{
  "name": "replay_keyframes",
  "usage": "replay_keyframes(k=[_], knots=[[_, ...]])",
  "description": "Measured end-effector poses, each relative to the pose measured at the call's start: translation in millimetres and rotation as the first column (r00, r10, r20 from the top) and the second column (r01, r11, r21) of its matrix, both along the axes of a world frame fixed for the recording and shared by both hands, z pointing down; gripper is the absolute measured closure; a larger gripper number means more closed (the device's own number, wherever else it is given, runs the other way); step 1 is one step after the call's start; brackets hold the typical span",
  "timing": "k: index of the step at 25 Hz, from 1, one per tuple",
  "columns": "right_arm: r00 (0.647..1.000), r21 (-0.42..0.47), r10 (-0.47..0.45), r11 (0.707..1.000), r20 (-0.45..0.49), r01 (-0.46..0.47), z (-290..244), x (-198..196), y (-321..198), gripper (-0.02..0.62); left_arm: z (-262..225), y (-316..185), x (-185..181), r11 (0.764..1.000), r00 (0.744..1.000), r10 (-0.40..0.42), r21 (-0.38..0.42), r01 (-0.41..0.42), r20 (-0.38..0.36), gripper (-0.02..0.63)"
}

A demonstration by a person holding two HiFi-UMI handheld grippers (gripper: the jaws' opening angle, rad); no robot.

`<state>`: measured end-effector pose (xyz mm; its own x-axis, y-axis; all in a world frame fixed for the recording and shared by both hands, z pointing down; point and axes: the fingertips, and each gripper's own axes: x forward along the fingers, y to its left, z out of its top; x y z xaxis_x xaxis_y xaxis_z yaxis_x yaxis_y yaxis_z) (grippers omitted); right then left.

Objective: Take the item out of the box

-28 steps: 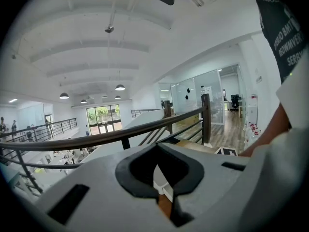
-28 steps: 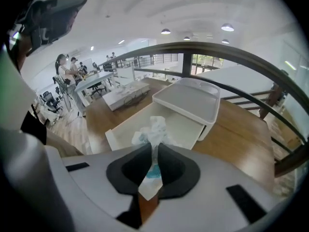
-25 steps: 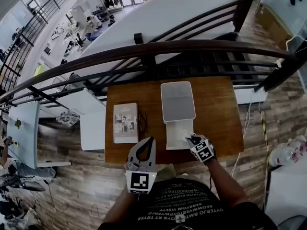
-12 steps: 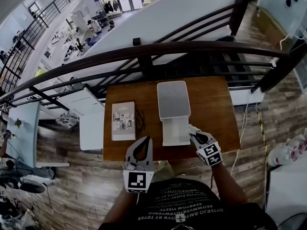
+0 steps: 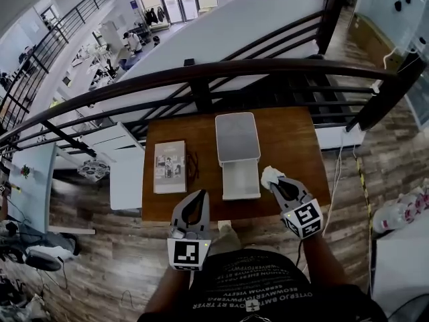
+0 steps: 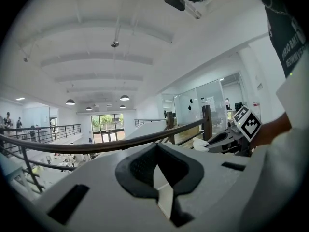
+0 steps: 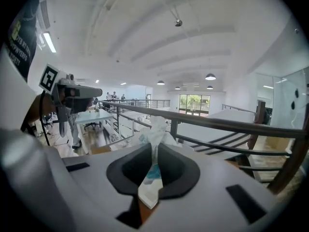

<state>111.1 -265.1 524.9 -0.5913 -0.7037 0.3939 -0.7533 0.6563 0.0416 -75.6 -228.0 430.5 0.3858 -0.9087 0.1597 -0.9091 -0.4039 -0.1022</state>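
Right gripper point(image 5: 275, 182) clamping white packet point(image 7: 155, 127), booklet point(image 5: 169, 166) print unreadable

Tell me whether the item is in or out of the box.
Out. The right gripper is shut on the white packet and holds it clear of the box, to its right.

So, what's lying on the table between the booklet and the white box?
A small black thing, perhaps a coiled cord, lies beside the booklet; bare wood up to the box. Head view shows it.
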Motion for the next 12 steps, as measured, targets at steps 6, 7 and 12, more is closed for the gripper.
replay_keyframes(k=[6, 7, 12], knots=[[0.999, 0.054, -0.013, 0.998, 0.036, 0.011, -34, 10, 31, 0.566, -3, 28, 15, 1.0, 1.0, 0.021, 0.022, -0.021, -0.008, 0.6], [0.999, 0.059, -0.012, 0.998, 0.044, 0.01, -38, 11, 36, 0.566, -3, 33, 16, 0.999, 1.0, 0.022, 0.026, -0.022, -0.009, 0.6], [0.999, 0.083, -0.008, 0.997, 0.05, 0.004, -48, 18, 55, 0.566, -2, 51, 22, 1.0, 1.0, 0.02, 0.019, -0.02, -0.013, 0.6]])
